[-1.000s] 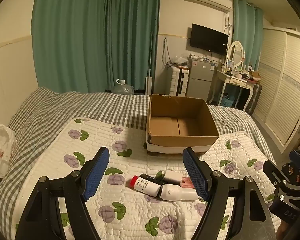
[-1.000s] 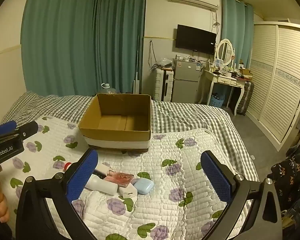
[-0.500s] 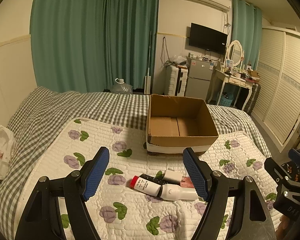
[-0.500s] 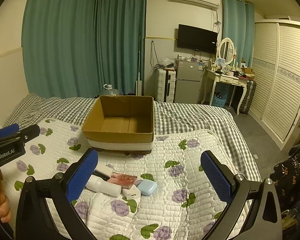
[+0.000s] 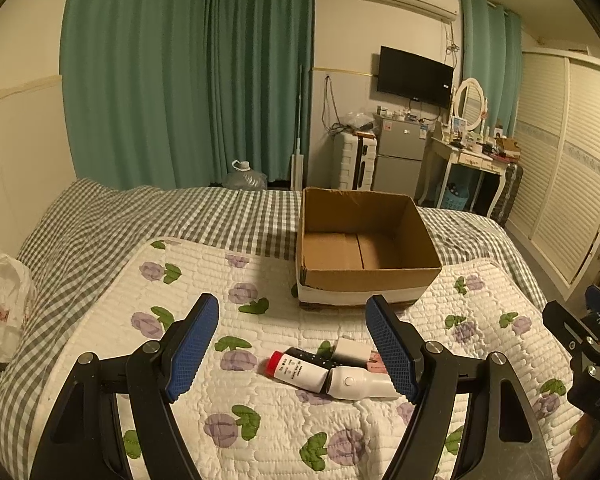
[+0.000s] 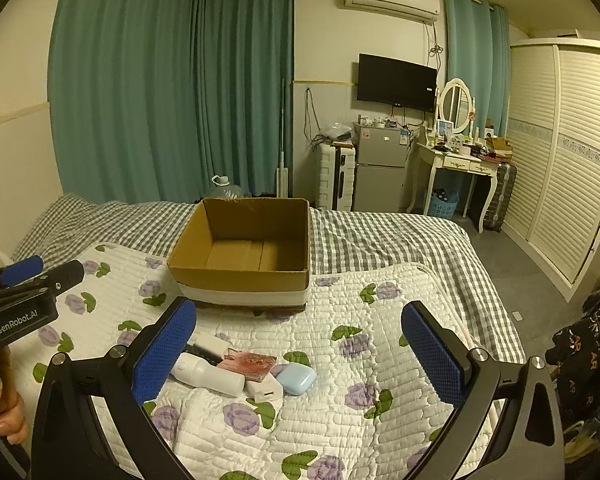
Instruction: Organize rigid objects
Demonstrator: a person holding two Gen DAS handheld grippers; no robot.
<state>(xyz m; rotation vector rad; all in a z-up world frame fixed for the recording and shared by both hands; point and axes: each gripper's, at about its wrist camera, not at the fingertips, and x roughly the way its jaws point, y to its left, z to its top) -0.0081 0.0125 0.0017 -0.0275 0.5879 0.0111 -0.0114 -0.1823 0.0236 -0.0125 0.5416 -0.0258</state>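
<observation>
A: So, where do the things lie?

B: In a cluster on the white quilt with purple flowers (image 6: 380,360), on the bed: a white bottle with a red cap (image 5: 298,371), a white cylindrical device (image 6: 207,373), a pink flat case (image 6: 251,364) and a pale blue rounded case (image 6: 297,378), all touching or just beside one another.

A: And the open brown cardboard box (image 6: 242,256)?

B: Behind them, apart, its top open; bare quilt lies between.

A: The fingers?

B: Left gripper (image 5: 294,346) and right gripper (image 6: 300,358) both spread wide, holding nothing, above the cluster. To the right the quilt is clear up to its edge.
</observation>
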